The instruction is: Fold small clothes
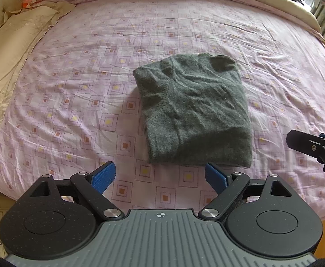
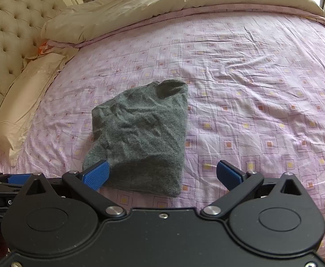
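A grey knit garment (image 1: 191, 111) lies folded into a compact rectangle on the pink patterned bed sheet (image 1: 73, 89). It also shows in the right wrist view (image 2: 140, 138). My left gripper (image 1: 160, 175) is open and empty, just in front of the garment's near edge. My right gripper (image 2: 164, 173) is open and empty, above the garment's near right corner; its left blue pad (image 2: 96, 174) overlaps the garment's edge in the image. The right gripper's tip shows in the left wrist view (image 1: 313, 146), to the right of the garment.
Cream pillows (image 2: 22, 102) and a tufted headboard (image 2: 9, 29) lie at the left. A cream duvet (image 2: 184, 0) is bunched along the far side. The sheet (image 2: 262, 89) stretches wide to the right of the garment. The bed's near edge (image 1: 295, 211) is close below.
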`<state>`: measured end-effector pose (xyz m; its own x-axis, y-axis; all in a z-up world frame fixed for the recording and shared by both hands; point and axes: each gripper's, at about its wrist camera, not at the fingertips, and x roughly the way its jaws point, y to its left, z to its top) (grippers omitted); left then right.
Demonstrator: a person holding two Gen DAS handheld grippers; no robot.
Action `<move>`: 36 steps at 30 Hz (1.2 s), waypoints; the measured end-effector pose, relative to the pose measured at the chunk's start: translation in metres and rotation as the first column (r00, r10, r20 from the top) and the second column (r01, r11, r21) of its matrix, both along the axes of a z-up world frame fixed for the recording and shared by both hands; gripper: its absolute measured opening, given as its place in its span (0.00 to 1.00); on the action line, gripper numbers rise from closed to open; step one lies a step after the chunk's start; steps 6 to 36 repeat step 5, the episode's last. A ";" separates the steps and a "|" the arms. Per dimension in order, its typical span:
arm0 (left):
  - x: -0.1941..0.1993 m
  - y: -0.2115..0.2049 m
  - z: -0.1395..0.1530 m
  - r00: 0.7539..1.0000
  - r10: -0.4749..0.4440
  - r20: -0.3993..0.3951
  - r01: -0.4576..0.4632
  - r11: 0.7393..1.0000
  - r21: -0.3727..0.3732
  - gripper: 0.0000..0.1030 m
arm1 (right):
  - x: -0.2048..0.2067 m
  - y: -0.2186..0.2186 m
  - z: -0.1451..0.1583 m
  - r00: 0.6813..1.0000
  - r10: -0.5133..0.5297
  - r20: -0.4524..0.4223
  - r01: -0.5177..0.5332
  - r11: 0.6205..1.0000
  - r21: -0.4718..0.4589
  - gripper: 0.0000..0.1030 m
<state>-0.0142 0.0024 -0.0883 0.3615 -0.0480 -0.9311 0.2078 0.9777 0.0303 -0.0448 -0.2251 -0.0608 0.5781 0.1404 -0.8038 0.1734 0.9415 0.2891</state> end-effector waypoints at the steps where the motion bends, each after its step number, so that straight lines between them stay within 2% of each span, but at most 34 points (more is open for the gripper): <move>1: 0.000 0.000 0.000 1.000 -0.002 0.000 0.002 1.000 0.000 0.85 | 0.001 0.000 -0.001 1.000 0.000 -0.002 0.000 1.000 0.001 0.99; 36: 0.002 -0.002 -0.003 1.000 -0.007 -0.006 0.007 1.000 0.001 0.85 | 0.003 0.000 -0.004 1.000 0.001 -0.014 -0.001 1.000 0.006 0.99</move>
